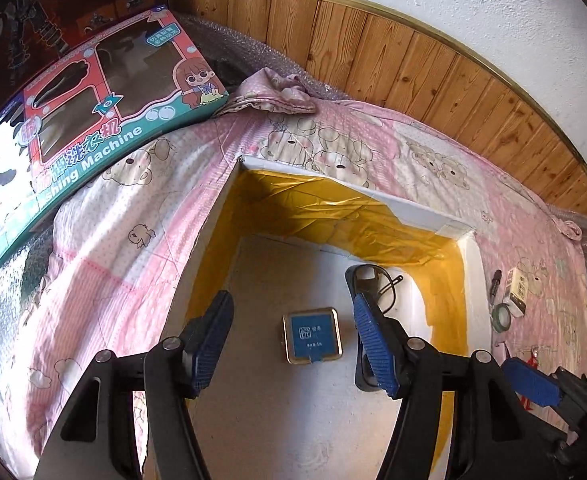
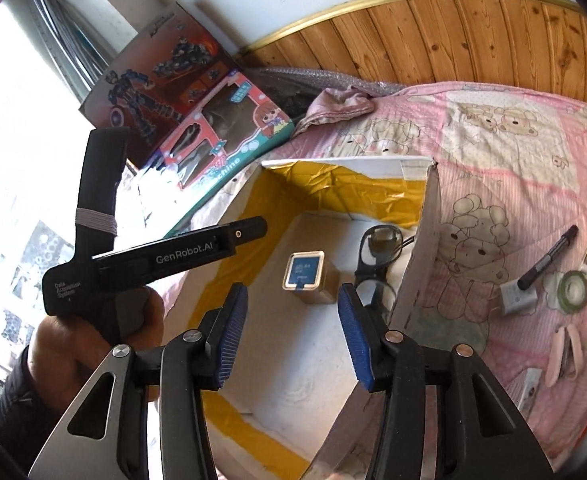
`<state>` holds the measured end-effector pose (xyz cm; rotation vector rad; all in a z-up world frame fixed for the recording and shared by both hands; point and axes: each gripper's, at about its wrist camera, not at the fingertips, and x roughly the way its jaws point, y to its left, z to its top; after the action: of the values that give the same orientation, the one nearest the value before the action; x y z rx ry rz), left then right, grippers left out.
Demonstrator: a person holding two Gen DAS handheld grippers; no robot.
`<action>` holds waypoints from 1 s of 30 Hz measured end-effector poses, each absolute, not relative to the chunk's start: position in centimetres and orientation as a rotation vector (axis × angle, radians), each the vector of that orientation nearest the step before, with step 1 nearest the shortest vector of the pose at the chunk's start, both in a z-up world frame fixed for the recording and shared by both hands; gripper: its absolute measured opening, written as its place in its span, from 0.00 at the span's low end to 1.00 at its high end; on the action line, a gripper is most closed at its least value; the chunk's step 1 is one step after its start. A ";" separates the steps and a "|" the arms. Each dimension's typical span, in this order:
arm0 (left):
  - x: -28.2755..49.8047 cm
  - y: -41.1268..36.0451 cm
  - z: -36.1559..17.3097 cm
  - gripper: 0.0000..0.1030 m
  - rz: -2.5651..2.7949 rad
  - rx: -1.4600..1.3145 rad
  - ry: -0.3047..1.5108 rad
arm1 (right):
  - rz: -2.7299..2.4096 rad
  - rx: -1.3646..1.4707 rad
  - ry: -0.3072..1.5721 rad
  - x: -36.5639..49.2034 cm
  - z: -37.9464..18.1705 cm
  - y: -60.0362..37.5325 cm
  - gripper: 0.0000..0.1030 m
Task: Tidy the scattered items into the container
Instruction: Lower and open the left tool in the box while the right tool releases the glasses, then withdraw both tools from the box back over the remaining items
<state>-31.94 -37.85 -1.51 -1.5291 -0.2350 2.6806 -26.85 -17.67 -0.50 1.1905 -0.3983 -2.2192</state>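
A white foam box (image 1: 415, 210) lined with yellow tape sits open on the pink bedspread. Inside lie a blue-and-gold square tin (image 1: 312, 336) and black glasses (image 1: 373, 286). My left gripper (image 1: 289, 304) hangs open over the box, holding nothing. My right gripper (image 2: 292, 294) is also open and empty above the tin (image 2: 307, 276) and the glasses (image 2: 377, 246). To the right of the box wall (image 2: 431, 208), a black pen (image 2: 549, 258), a green tape roll (image 2: 572, 286), a small white block (image 2: 517, 300) and a pink item (image 2: 565, 354) lie scattered.
Two toy boxes (image 1: 105, 92) lean at the bed's far left corner, by crumpled cloth (image 1: 277, 92) and bubble wrap. A wood-panelled wall (image 1: 413, 60) runs behind the bed. A hand (image 2: 77, 344) holds the left gripper's handle (image 2: 153, 260) left of the box.
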 end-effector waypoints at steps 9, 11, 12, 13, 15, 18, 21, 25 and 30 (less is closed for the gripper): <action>-23.6 -34.5 1.6 0.62 2.710 -1.397 -0.124 | -2.186 1.140 -0.525 -20.8 -0.1 -15.3 0.44; -22.0 -33.8 2.1 0.62 2.698 -1.379 -0.121 | -2.189 1.126 -0.541 -19.5 0.2 -14.7 0.44; -21.2 -33.6 2.3 0.62 2.695 -1.372 -0.132 | -2.190 1.120 -0.550 -18.9 0.3 -14.4 0.44; -20.5 -33.4 2.5 0.62 2.692 -1.365 -0.150 | -2.192 1.115 -0.559 -18.3 0.4 -14.2 0.44; -18.8 -32.8 2.9 0.62 2.683 -1.353 -0.186 | -2.189 1.104 -0.575 -17.0 0.5 -13.5 0.44; -16.3 -31.6 3.4 0.62 2.664 -1.335 -0.218 | -2.191 1.093 -0.600 -14.8 0.7 -12.5 0.44; -14.1 -30.0 3.7 0.62 2.640 -1.325 -0.215 | -2.199 1.087 -0.621 -12.4 0.6 -11.1 0.45; -11.6 -28.0 4.0 0.62 2.612 -1.310 -0.209 | -2.222 1.075 -0.664 -9.6 0.3 -8.7 0.45; -9.0 -25.2 3.5 0.62 2.567 -1.309 -0.177 | -2.258 1.078 -0.742 -7.1 -0.8 -5.4 0.46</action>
<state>-9.01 -25.18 3.55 -1.3092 -0.1772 2.5672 -7.12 -5.40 -0.77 1.0781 -0.7423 -2.2576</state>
